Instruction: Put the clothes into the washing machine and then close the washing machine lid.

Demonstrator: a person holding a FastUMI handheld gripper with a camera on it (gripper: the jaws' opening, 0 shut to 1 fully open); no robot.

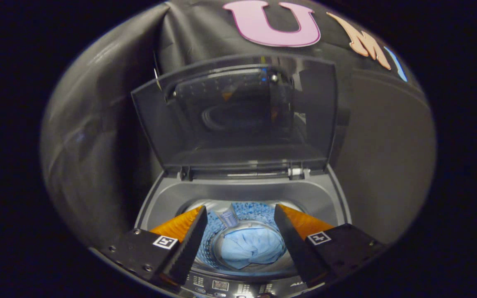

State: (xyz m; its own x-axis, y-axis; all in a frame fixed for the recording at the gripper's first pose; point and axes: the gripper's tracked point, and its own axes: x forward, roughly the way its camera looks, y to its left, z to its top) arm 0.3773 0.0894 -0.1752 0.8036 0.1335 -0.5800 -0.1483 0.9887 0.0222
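A grey top-loading washing machine stands below me with its dark see-through lid raised upright at the back. Down in the drum lies a light blue garment, crumpled at the bottom. My gripper hangs open above the drum mouth, its two fingers wide apart with nothing between them. The garment shows in the gap between the fingers, well below them.
The machine's control panel with buttons runs along the near edge, under the fingers. The booth's black cloth wall closes in behind and to both sides of the machine.
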